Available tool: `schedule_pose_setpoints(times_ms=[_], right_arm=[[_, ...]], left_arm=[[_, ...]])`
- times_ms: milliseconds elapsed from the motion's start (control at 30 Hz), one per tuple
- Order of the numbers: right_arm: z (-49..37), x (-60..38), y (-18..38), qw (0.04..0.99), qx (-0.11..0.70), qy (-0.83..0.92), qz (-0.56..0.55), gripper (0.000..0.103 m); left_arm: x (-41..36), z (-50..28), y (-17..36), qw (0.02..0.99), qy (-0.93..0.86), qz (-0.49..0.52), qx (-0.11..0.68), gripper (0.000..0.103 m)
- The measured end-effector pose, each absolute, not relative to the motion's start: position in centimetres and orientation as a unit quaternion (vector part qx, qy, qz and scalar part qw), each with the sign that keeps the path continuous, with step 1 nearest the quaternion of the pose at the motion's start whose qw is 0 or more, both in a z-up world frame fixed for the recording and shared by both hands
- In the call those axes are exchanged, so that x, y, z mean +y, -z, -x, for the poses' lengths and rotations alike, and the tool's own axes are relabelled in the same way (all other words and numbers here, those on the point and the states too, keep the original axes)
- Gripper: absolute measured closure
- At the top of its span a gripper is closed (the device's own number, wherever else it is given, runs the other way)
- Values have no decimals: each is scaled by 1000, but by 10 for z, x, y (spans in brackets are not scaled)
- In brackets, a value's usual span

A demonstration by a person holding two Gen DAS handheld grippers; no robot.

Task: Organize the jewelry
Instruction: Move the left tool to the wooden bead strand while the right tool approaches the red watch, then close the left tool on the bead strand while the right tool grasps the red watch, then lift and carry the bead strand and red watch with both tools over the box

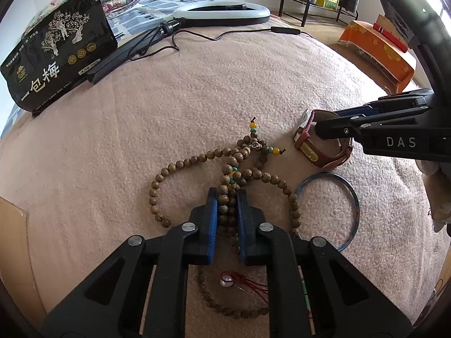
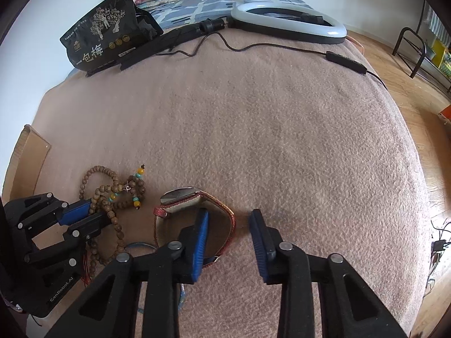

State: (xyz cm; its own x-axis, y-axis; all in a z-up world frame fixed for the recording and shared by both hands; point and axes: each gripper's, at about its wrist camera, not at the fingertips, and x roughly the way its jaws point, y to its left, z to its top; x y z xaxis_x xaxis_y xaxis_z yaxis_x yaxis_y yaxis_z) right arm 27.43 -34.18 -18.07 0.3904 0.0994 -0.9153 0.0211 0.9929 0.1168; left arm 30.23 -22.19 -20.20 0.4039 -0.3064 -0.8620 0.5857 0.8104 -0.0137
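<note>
Lying on pink blanket (image 1: 197, 98): wooden bead mala (image 1: 225, 174), strands clamped in left gripper (image 1: 227, 194); red-strapped watch (image 2: 194, 219), strap between right gripper (image 2: 229, 217) fingers, grip unclear; blue bangle (image 1: 353, 197) beside.

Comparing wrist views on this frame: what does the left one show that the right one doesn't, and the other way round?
Left only: a white bead under the left claw, and the whole bangle. Right only: floor cables, and the watch strap standing between the open right claw. Both: wooden beads pinched by the left claw, ring light, black pouch.
</note>
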Motion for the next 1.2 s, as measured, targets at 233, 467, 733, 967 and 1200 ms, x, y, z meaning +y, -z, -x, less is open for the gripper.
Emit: schedule_pose_setpoints(times_ms=[233,467,733,967,1200], right_arm=[[-268,-341,174,838,542,-20,-56,96],[-263,-338,162,848,527,-17,-57,96],[-252,-337,142,857,511,-18,-56,96],[-239,-332,123,866,497,-18,-55,96],[-224,-324,100,875,482,-21,-47,96]], left_arm=[[-213,-301,192,833,263,-127,469,93],[-202,-300,176,844,257,-110,459,93],[-190,-291,150,856,256,-87,441,93],[-181,-277,123,866,261,-75,420,93],[-170,-260,97,875,261,-68,401,93]])
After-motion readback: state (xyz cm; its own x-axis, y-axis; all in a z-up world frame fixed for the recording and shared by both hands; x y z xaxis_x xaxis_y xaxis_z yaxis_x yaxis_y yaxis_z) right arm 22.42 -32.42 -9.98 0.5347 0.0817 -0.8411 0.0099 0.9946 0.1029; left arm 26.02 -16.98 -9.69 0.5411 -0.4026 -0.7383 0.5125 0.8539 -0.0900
